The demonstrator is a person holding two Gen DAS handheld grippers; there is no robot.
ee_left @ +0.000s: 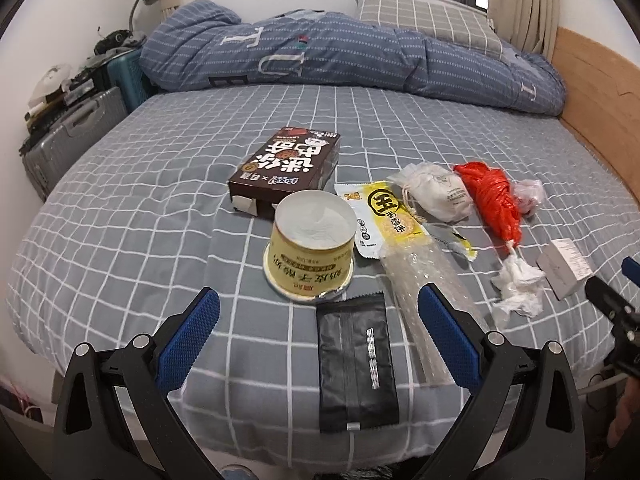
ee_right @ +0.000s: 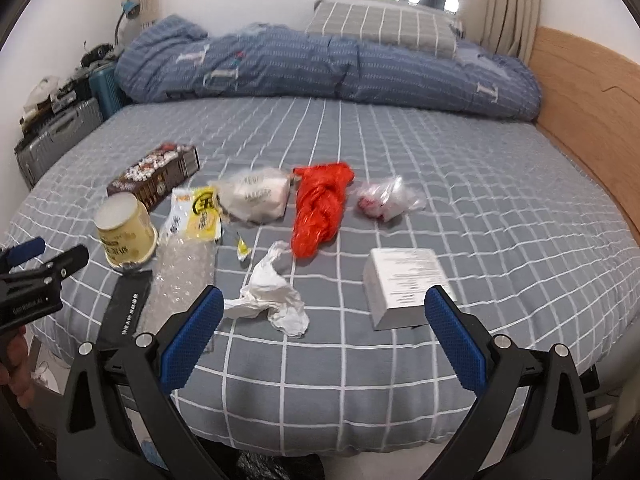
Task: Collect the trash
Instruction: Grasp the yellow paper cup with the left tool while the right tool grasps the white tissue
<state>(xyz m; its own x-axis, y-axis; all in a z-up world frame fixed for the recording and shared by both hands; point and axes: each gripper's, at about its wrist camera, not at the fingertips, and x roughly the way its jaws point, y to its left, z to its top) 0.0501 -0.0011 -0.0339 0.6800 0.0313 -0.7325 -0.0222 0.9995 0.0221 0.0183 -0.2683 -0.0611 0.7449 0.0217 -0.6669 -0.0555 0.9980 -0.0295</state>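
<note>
Trash lies on the grey checked bed (ee_left: 120, 200). In the left wrist view: a brown snack box (ee_left: 286, 166), a yellow paper cup (ee_left: 310, 244) upside down, a black foil packet (ee_left: 356, 364), a yellow wrapper (ee_left: 390, 216), bubble wrap (ee_left: 428, 288), a white bag (ee_left: 438, 192), a red plastic bag (ee_left: 494, 200), a crumpled tissue (ee_left: 516, 288) and a small white box (ee_left: 564, 268). My left gripper (ee_left: 318, 312) is open, above the black packet. In the right wrist view my right gripper (ee_right: 324, 306) is open between the tissue (ee_right: 276, 296) and the white box (ee_right: 404, 284). The red bag (ee_right: 320, 208) lies beyond.
A rolled blue quilt (ee_left: 360, 56) and a pillow (ee_left: 424, 16) lie at the bed's far end. A wooden headboard (ee_left: 600, 92) runs along the right. Suitcases (ee_left: 72, 132) with clutter stand left of the bed. A clear bag (ee_right: 386, 200) lies right of the red bag.
</note>
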